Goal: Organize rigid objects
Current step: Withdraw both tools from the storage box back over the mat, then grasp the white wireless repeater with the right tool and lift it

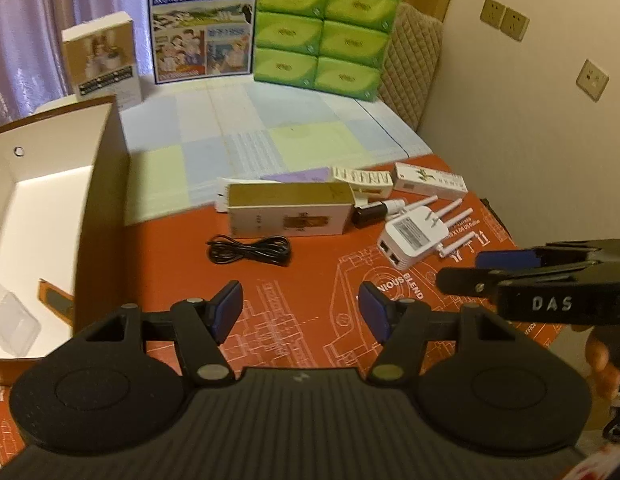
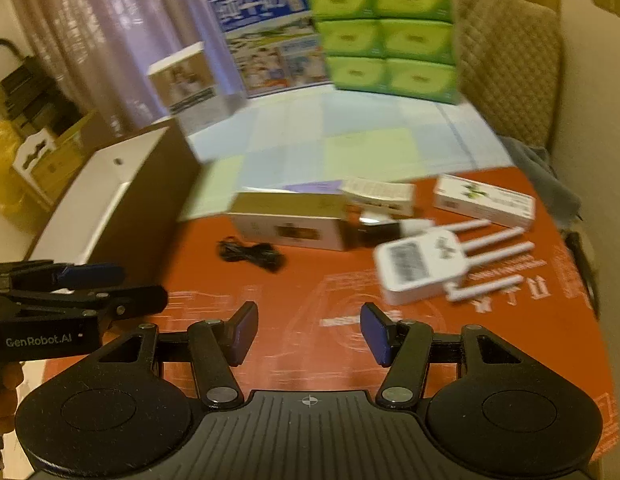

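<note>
On the orange mat (image 1: 310, 272) lie a long gold-and-white box (image 1: 290, 210), a coiled black cable (image 1: 250, 250), a white plug-in router with antennas (image 1: 418, 236), a small dark bottle (image 1: 372, 212) and two small white cartons (image 1: 430, 180). My left gripper (image 1: 301, 312) hovers open over the mat's near part, nothing between its blue pads. My right gripper (image 2: 309, 332) is open too and holds nothing. It shows from the side at the right edge of the left wrist view (image 1: 490, 272). In the right wrist view the router (image 2: 426, 264) lies just ahead to the right.
An open cardboard box (image 1: 106, 184) with a white inside stands at the left, a clear plastic piece (image 1: 14, 320) in it. At the back stand a blue milk carton case (image 1: 202, 20), green tissue packs (image 1: 322, 28) and a small white box (image 1: 102, 60). A wall runs along the right.
</note>
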Available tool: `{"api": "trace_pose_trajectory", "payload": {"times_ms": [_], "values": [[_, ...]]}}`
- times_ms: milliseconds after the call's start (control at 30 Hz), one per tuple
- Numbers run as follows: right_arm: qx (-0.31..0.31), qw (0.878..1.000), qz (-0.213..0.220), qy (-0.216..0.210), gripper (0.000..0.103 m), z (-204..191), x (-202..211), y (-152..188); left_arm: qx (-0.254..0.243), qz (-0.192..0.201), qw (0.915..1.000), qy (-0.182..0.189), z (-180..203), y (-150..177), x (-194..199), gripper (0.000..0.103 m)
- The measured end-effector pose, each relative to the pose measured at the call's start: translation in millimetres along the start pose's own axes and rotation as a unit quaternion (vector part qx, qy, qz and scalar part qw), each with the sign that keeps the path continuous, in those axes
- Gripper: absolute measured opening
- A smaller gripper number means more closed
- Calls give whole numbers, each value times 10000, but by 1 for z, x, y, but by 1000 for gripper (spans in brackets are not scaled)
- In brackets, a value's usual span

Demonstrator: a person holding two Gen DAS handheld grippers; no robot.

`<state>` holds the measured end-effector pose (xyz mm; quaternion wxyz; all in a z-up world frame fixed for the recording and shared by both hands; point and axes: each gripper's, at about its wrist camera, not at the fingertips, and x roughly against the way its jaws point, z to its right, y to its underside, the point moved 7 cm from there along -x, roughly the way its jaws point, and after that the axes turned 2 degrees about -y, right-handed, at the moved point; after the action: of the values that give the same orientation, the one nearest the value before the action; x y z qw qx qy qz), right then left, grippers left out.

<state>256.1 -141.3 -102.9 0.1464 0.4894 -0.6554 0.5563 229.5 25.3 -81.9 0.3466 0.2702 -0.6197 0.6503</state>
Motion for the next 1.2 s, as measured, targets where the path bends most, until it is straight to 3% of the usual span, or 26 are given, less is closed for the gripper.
{"api": "trace_pose_trajectory", "payload": {"times_ms": [433,767,1100,1200], "values": [[-456,9983,-118,331,54,68,-8,2,61,-266,9995,-165,14,2,-40,60],[-441,9982,-139,385,54,84,-32,-8,256,-381,9983,-355,0,-1,-68,60],[-403,9970,160,636,53,108,-65,-33,256,-427,9978,-439,-11,-18,-101,60],[-233,9971,234,689,46,111,-73,-37,232,-445,9978,-444,-13,-23,-109,60]]}}
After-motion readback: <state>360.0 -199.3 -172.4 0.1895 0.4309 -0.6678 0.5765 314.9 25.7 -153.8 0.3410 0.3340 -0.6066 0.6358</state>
